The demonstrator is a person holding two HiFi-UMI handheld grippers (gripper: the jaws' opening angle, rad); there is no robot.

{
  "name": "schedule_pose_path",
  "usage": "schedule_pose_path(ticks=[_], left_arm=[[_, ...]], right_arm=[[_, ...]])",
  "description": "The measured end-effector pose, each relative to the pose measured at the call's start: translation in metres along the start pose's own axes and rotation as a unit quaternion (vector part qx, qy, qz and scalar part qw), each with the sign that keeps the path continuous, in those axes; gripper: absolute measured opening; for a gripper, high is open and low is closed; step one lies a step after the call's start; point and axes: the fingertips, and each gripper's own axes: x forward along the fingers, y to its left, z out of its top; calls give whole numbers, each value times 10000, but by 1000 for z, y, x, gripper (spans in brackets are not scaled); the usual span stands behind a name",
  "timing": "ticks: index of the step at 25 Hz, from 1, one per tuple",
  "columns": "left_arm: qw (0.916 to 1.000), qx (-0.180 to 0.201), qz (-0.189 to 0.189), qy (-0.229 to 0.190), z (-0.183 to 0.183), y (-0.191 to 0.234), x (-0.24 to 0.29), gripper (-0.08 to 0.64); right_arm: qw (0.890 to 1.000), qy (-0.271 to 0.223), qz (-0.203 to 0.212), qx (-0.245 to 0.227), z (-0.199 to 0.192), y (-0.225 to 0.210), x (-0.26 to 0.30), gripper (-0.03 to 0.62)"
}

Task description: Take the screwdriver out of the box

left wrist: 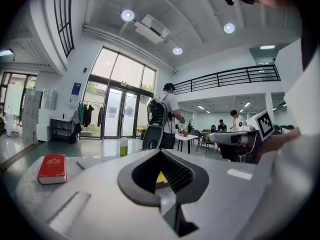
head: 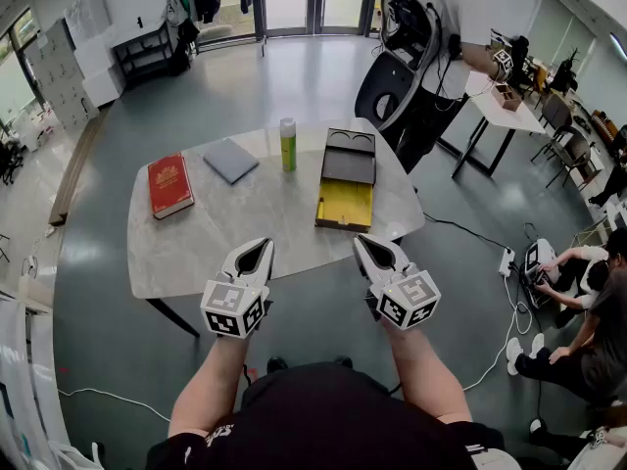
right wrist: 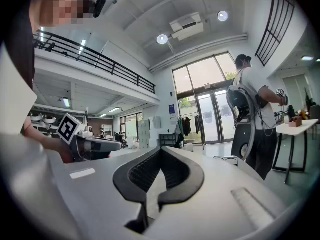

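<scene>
An open box (head: pixel 345 204) with a yellow inside and a black lid (head: pixel 350 157) folded back lies on the pale table (head: pixel 196 253), right of the middle. I cannot make out the screwdriver in it. Both grippers hover side by side over the table's near edge, short of the box. The left gripper (head: pixel 265 244) is shut with nothing in it, and so is the right gripper (head: pixel 360 239). In the left gripper view the closed left gripper (left wrist: pixel 161 153) frames a patch of the yellow box (left wrist: pixel 161 178). The right gripper view shows the right gripper (right wrist: pixel 161 148) closed and empty.
A red book (head: pixel 169 185), a grey notebook (head: pixel 231 160) and a green bottle (head: pixel 288 145) lie on the table left of the box. A person with a backpack (head: pixel 431 27) stands behind by a side table (head: pixel 505 106). People sit on the floor at the right (head: pixel 588 292).
</scene>
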Motion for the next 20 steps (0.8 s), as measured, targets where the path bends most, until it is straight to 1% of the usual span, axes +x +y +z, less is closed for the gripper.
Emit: schedule_pose_path(ticks=[3,11,20], left_arm=[[10000,89,6,25,3,4,2,2],[9999,32,-130,-15,5,7,-2,2],[9996,11,-251,-98,8,30,-26,2]], right_arm=[[10000,-9,17,-20,4,2,2,9],[9999,-54,-78,-77,9,13,7,9],[9997,-133,-221,27,8,41,21,12]])
